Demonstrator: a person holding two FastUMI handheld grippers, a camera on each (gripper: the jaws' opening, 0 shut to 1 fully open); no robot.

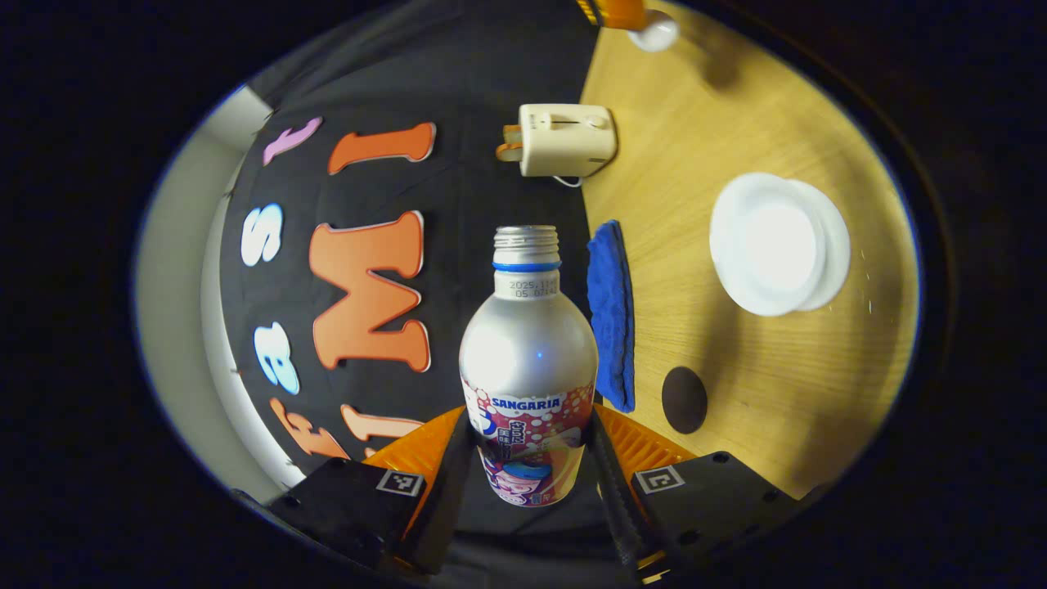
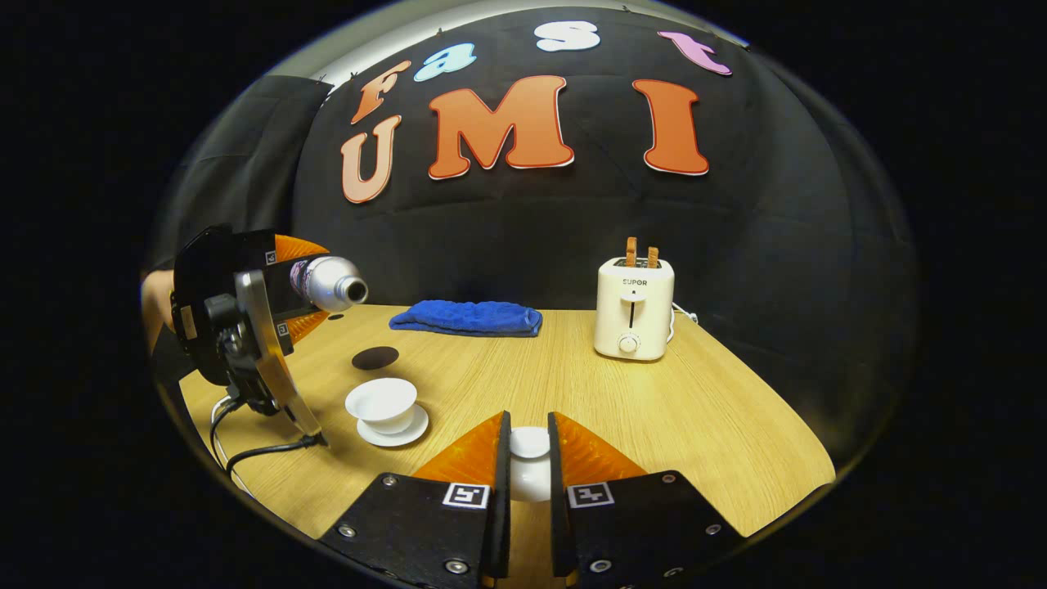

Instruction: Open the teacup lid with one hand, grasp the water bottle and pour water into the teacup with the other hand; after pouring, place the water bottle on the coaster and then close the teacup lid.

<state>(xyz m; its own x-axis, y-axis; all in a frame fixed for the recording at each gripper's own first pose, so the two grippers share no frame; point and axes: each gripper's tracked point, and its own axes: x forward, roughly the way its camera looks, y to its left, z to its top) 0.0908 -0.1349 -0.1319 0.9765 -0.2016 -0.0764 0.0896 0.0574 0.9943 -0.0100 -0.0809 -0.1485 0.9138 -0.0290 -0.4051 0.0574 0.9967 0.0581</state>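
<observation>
Smooth silver water bottle (image 1: pixel 528 360) clamped in left tool (image 1: pixel 530 458); white round lid (image 2: pixel 529 442) pinched in right tool (image 2: pixel 529 458).

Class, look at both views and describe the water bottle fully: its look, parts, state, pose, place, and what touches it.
The water bottle looks like silver metal, with a threaded neck, a blue ring beneath it and a colourful printed band low down. It has no cap. The left gripper clamps its lower body. In the right gripper view it lies tilted near horizontal, mouth open, above the table, near the teacup.
</observation>
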